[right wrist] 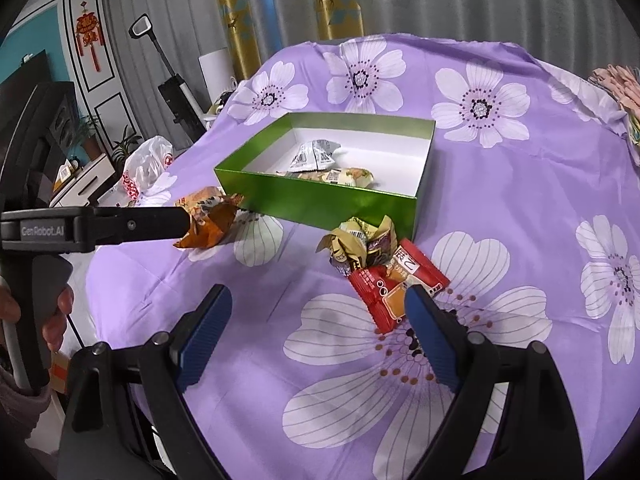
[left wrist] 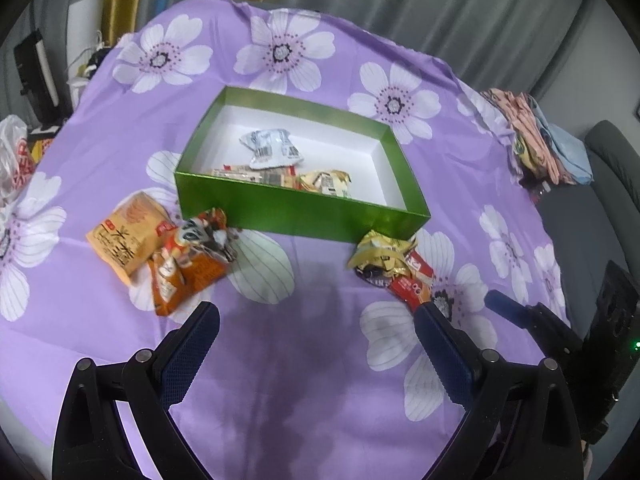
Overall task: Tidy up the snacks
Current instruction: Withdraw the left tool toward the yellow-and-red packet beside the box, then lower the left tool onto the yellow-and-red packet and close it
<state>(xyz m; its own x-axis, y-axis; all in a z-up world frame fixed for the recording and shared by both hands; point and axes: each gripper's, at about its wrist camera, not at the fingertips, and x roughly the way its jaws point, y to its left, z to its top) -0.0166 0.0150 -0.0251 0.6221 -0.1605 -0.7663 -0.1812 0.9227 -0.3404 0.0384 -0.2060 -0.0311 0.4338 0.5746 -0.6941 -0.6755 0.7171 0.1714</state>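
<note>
On the purple flowered cloth that covers the table sits one open green box, shiny green outside and white inside, and the snacks are split between it and the cloth in front of it. Three packets lie in the box, toward its near wall: a crumpled silver-white packet printed with barcodes, a flat beige packet just below it, and a yellow-cream packet to its right. Four more lie outside. At the box's near left corner are two, touching each other: a pale orange packet with large dark characters, and a darker orange packet, crinkled and printed with cartoon figures, which overlaps its edge. At the near right corner are the other two, also touching: a crumpled gold packet against the box wall, and a red packet with an orange panel, lying flat just in front of it. The left gripper hangs over bare cloth with its jaws spread wide and nothing between them, the darker orange packet just beyond its left fingertip. The right gripper is likewise wide apart and empty, its right fingertip just at the near edge of the red packet; whether it touches cannot be told.
</note>
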